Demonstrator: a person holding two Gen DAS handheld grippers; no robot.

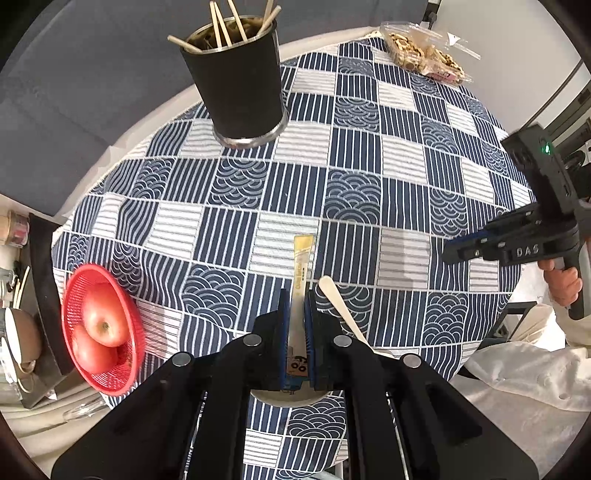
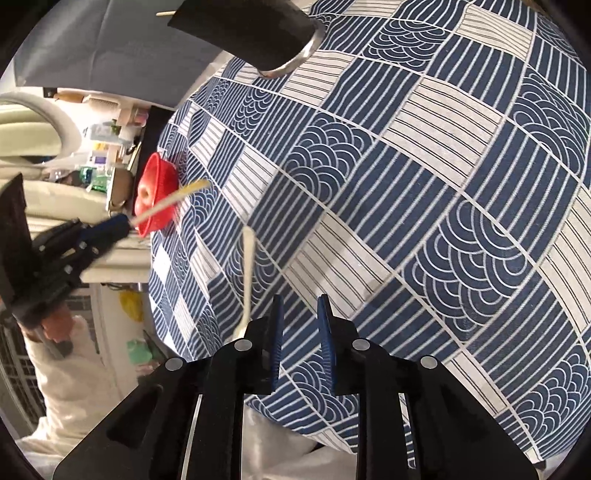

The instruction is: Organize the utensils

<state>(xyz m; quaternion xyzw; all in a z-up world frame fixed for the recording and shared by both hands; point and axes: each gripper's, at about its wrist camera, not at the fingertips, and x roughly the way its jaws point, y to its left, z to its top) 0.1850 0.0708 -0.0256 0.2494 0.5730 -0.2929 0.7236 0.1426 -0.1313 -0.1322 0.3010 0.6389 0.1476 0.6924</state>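
Blue-patterned desk [image 1: 369,155]. Left fingers [image 1: 297,306] pinch paper-sleeved chopsticks [image 1: 301,273]; right fingers [image 2: 301,317] spread, empty. Keep sleeve upright toward black cylindrical holder [image 1: 236,81].

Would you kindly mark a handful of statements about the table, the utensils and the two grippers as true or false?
1. The left gripper is shut on a flat stick in a paper wrapper. True.
2. The right gripper holds the wooden spoon. False: its jaws stand apart with nothing between them, and the spoon lies beside its left finger.
3. The red basket holds tomatoes. True.
4. The black cup is empty. False: wooden sticks stand in it.
5. The tablecloth is plain white. False: it is a blue and white patchwork of stripes and waves.
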